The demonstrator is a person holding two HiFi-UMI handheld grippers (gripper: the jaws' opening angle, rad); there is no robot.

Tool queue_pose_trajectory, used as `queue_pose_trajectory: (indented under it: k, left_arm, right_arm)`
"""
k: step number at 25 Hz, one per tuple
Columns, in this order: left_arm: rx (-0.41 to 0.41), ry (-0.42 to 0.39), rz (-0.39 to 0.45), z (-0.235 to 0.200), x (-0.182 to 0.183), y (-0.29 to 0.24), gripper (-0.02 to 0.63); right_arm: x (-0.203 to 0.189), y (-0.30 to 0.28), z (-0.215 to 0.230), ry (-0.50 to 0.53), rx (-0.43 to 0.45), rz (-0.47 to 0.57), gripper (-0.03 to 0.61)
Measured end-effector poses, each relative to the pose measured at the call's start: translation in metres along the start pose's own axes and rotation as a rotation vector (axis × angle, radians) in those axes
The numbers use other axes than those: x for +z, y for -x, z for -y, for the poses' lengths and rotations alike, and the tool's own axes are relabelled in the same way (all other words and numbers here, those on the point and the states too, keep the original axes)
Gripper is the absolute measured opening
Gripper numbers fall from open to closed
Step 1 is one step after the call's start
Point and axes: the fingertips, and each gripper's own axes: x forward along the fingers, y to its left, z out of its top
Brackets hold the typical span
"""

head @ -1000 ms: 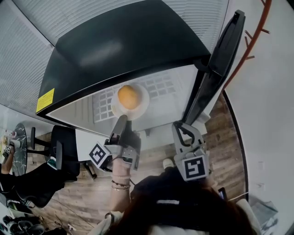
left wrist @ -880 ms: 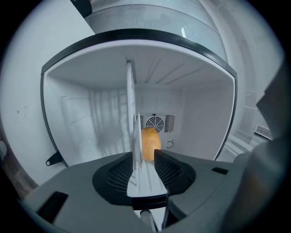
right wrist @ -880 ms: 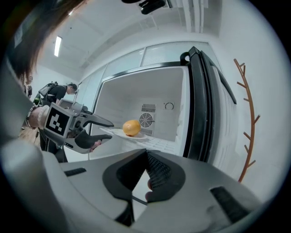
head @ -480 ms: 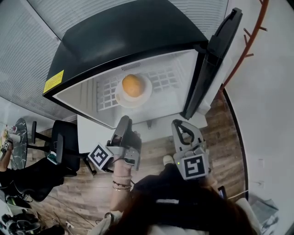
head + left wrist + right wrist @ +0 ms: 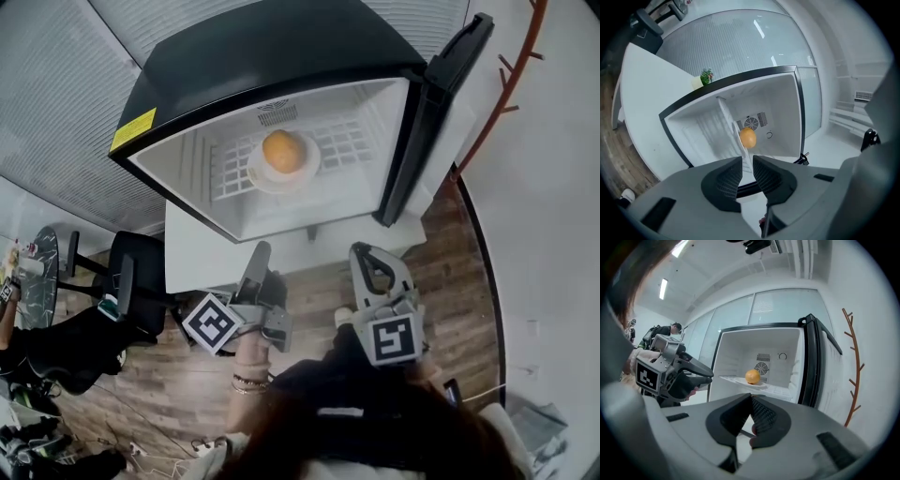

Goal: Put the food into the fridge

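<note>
Inside open fridge | orange sitting on plate on wire shelf | left gripper jaws closing, nothing between | right gripper jaws pressing together, empty

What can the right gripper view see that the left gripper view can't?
Only the right gripper view shows the left gripper, its jaws closing with nothing between them. It also shows a branch-shaped brown rack on the wall and a person far behind.

Only the left gripper view shows a little potted plant peeking past the black edge of the fridge.

Both show the open fridge, the orange on its shelf, and the round fan vent behind it.
</note>
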Motion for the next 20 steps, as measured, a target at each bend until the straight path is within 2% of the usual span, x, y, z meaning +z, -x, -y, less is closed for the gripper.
queue_pose_trajectory:
  k: [4,5,6,7,12,20]
  left_arm:
    - [0.002,-0.087,0.000,0.009,-0.002,0.019,0.063]
    - [0.019,-0.108,0.009,0.009,-0.002,0.024,0.050]
    - [0.040,-0.123,0.019,0.008,-0.002,0.030,-0.002]
    - [0.058,-0.135,0.027,0.007,-0.002,0.035,-0.008]
    - [0.081,-0.156,0.044,0.008,-0.007,0.060,-0.008]
    - [0.094,-0.274,0.031,0.017,-0.021,0.097,-0.008]
  right_arm:
    - [0.002,0.011,-0.012,-0.005,-0.006,0.005,0.003]
    - [0.002,0.014,-0.015,-0.004,-0.009,0.005,0.003]
    - [0.002,0.018,-0.018,-0.004,-0.011,0.006,0.003]
    - [0.002,0.022,-0.021,-0.005,-0.013,0.005,0.003]
    - [0.002,0.039,-0.035,-0.003,-0.016,0.005,0.003]
    - [0.003,0.064,-0.055,-0.008,-0.017,0.008,0.003]
